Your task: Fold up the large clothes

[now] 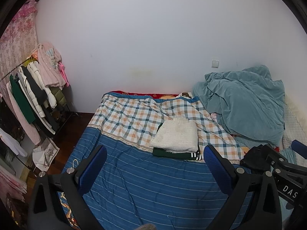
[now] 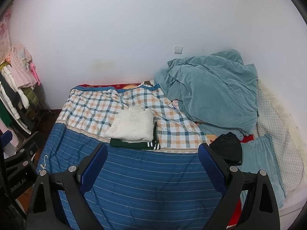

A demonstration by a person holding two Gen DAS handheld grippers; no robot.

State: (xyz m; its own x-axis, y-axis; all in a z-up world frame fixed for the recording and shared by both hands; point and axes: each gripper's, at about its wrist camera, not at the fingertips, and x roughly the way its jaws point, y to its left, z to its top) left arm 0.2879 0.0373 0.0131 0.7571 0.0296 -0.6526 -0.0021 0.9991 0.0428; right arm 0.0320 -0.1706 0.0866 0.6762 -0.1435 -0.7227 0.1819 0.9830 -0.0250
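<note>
White wall point(image 1: 144, 38) backs a bedroom. At far left stands a clothes rack point(image 1: 34, 88) hung with pink, white, black and green garments, over a dark wood floor point(image 1: 76, 122). Beside it is the bed point(image 2: 134, 191), covered by a blue striped quilt point(image 1: 144, 182) whose far part is orange and blue check. A white hanger point(image 1: 73, 163) lies on the stripes near the quilt's left edge.

Near the middle of the bed, where stripes meet check, sits a folded white knit sweater point(image 2: 132, 127) stacked on a folded dark green garment point(image 2: 134, 144) with white-striped cuffs. Further right a black garment point(image 2: 228, 147) lies crumpled by a teal pillow point(image 2: 262, 164), and a teal blanket point(image 2: 211, 92) is heaped against the wall below a light switch point(image 2: 178, 49).

Both claws hover over the striped quilt, side by side. The left gripper point(image 1: 155, 170) has its blue-padded fingers spread wide and holds nothing; the right gripper point(image 2: 153, 169) is likewise spread and empty.
</note>
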